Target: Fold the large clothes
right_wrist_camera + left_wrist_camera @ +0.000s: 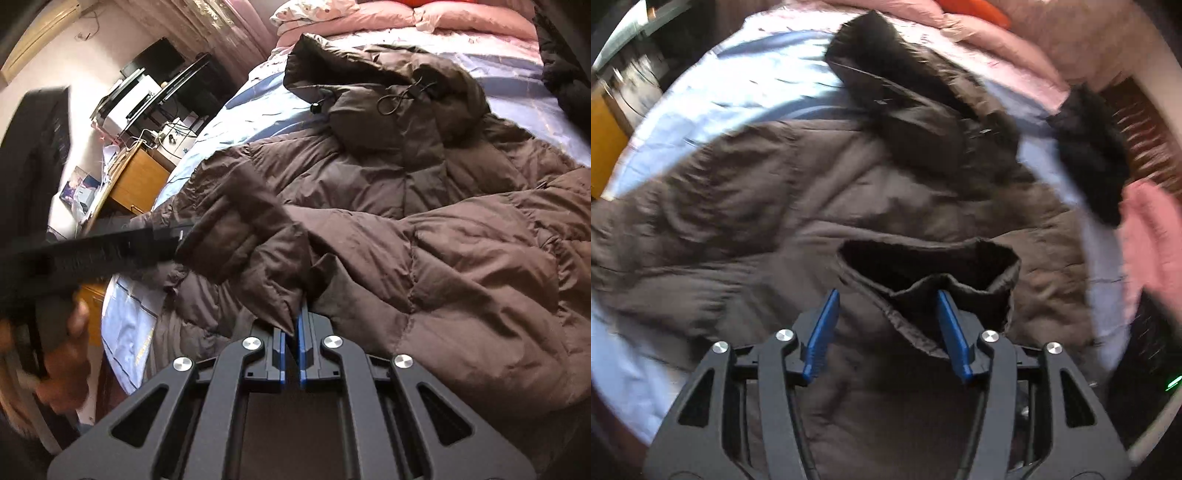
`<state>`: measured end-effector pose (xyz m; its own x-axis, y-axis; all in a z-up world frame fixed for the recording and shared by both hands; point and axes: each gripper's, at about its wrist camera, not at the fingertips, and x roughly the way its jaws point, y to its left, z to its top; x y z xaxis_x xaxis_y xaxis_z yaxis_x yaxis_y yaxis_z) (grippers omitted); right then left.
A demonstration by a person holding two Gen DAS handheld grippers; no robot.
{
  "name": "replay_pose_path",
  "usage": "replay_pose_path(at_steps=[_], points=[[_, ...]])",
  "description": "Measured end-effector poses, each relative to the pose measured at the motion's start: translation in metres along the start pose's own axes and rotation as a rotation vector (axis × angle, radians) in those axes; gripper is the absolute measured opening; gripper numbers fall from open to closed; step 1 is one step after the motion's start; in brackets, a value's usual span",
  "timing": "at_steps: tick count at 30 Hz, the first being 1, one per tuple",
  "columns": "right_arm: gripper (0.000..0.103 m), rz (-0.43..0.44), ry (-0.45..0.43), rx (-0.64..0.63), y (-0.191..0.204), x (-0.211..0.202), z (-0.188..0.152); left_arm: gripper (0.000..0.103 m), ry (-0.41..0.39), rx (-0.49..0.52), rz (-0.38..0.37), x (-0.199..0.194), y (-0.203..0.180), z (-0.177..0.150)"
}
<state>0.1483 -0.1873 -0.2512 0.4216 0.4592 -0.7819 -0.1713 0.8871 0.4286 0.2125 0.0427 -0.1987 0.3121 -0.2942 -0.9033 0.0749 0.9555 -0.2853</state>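
A large brown puffer jacket (746, 206) lies spread on a bed with a light blue sheet (713, 88), its hood (905, 92) at the far end. My left gripper (886, 299) is open, its blue fingers (822, 332) over the dark sleeve cuff (934, 269), the right finger at the cuff's edge. In the right wrist view the same jacket (461, 240) and its hood (388, 92) show. My right gripper (298, 317) is shut on a fold of the jacket's brown fabric. The left gripper's black body (92, 247) reaches in from the left to the sleeve (243, 229).
Pink bedding (388, 16) lies at the head of the bed. A black fur piece (1089, 155) and a pink cloth (1152, 229) lie at the bed's right. A wooden cabinet (136, 181) and a cluttered desk (147, 99) stand left of the bed.
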Motion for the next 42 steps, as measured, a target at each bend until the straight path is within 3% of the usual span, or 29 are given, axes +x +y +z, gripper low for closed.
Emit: replay_pose_path(at_steps=[2, 6, 9, 11, 14, 18, 21, 24, 28, 29, 32, 34, 35, 36, 38, 40, 41, 42], points=[[0.005, -0.046, -0.037, -0.054, 0.002, -0.011, -0.005, 0.071, 0.010, -0.063, -0.087, -0.004, 0.002, 0.000], [0.005, -0.139, -0.119, -0.141, 0.013, -0.024, -0.011, 0.087, 0.165, -0.171, -0.257, 0.002, -0.008, -0.012], [0.005, -0.188, -0.135, -0.203, 0.028, -0.025, -0.014, 0.095, 0.178, -0.191, -0.229, 0.006, -0.014, -0.016], [0.005, -0.234, -0.136, -0.258, 0.036, -0.023, -0.019, 0.096, 0.184, -0.245, -0.203, 0.008, -0.006, -0.017], [0.005, -0.232, -0.129, -0.261, 0.035, -0.019, -0.025, 0.096, 0.299, -0.415, -0.280, 0.017, 0.014, -0.032], [0.005, -0.240, -0.128, -0.264, 0.030, -0.017, -0.026, 0.100, 0.415, -0.499, -0.398, 0.025, 0.021, -0.047], [0.005, -0.236, -0.131, -0.254, 0.028, -0.018, -0.024, 0.101, 0.394, -0.479, -0.411, 0.018, 0.021, -0.049], [0.005, -0.238, -0.137, -0.253, 0.028, -0.019, -0.023, 0.101, 0.307, -0.480, -0.432, -0.001, 0.028, -0.046], [0.005, -0.248, -0.135, -0.270, 0.032, -0.017, -0.027, 0.101, 0.339, -0.586, -0.732, 0.008, 0.027, -0.047], [0.005, -0.256, -0.137, -0.287, 0.035, -0.017, -0.029, 0.101, 0.354, -0.588, -0.762, 0.011, 0.025, -0.047], [0.005, -0.265, -0.136, -0.324, 0.042, -0.016, -0.035, 0.101, 0.345, -0.564, -0.686, 0.023, 0.014, -0.043], [0.005, -0.264, -0.131, -0.332, 0.044, -0.015, -0.038, 0.082, 0.315, -0.597, -0.643, 0.033, 0.014, -0.042], [0.005, -0.266, -0.126, -0.335, 0.044, -0.015, -0.039, 0.054, 0.313, -0.602, -0.645, 0.036, 0.015, -0.042], [0.005, -0.277, -0.124, -0.340, 0.044, -0.014, -0.040, 0.034, 0.321, -0.593, -0.635, 0.040, 0.017, -0.043], [0.005, -0.270, -0.118, -0.334, 0.041, -0.015, -0.041, 0.016, 0.313, -0.567, -0.604, 0.045, 0.016, -0.039], [0.008, -0.258, -0.099, -0.315, 0.037, -0.017, -0.041, 0.010, 0.290, -0.527, -0.568, 0.045, 0.013, -0.036], [0.026, -0.267, -0.091, -0.305, 0.035, -0.018, -0.042, 0.009, 0.273, -0.501, -0.538, 0.043, 0.012, -0.035], [0.054, -0.286, -0.093, -0.278, 0.031, -0.024, -0.043, 0.008, 0.257, -0.480, -0.517, 0.041, 0.013, -0.035]])
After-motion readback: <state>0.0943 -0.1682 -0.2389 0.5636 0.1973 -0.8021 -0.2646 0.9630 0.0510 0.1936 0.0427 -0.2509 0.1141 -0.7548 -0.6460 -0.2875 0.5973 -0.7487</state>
